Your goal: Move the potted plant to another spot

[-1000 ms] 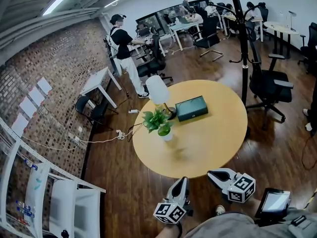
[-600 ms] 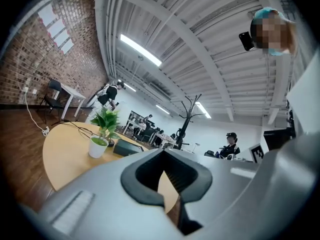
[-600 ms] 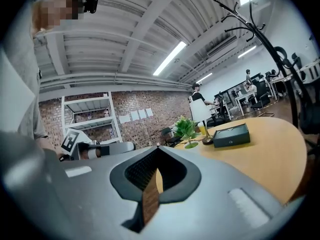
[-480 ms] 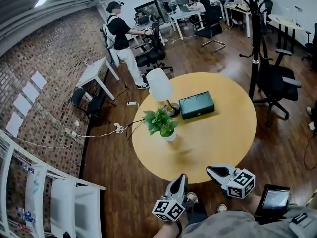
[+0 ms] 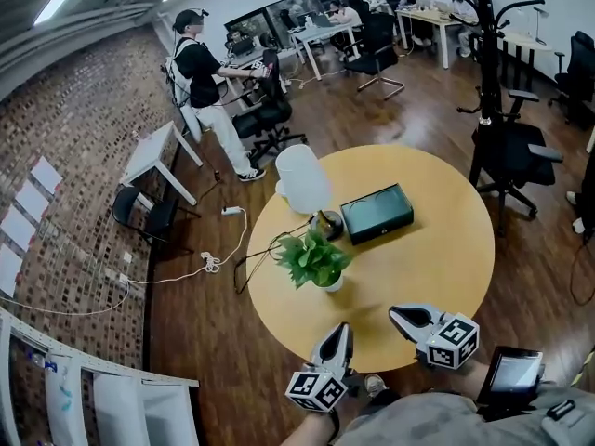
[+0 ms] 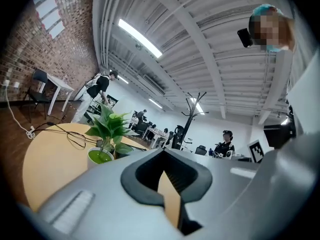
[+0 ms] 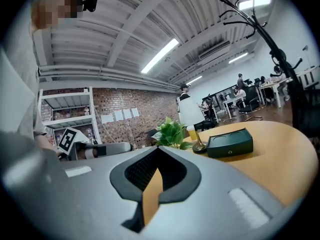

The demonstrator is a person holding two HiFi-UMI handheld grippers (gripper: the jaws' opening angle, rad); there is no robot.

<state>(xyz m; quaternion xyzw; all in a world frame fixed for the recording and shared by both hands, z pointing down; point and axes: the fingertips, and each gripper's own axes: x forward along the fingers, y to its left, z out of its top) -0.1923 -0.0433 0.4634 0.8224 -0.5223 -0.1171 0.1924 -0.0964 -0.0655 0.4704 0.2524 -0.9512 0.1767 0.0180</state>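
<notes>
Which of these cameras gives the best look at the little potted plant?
The head view: the potted plant stands whole and unblocked on the round table. The left gripper view shows it side-on, its pot's base hidden behind the left gripper. The right gripper view shows only leaves.

Table (image 5: 428,272) smooth pale wood; floor (image 5: 204,337) glossy dk wood; wall (image 5: 79,110) rough brick; plant pot (image 5: 331,284) smooth.
</notes>
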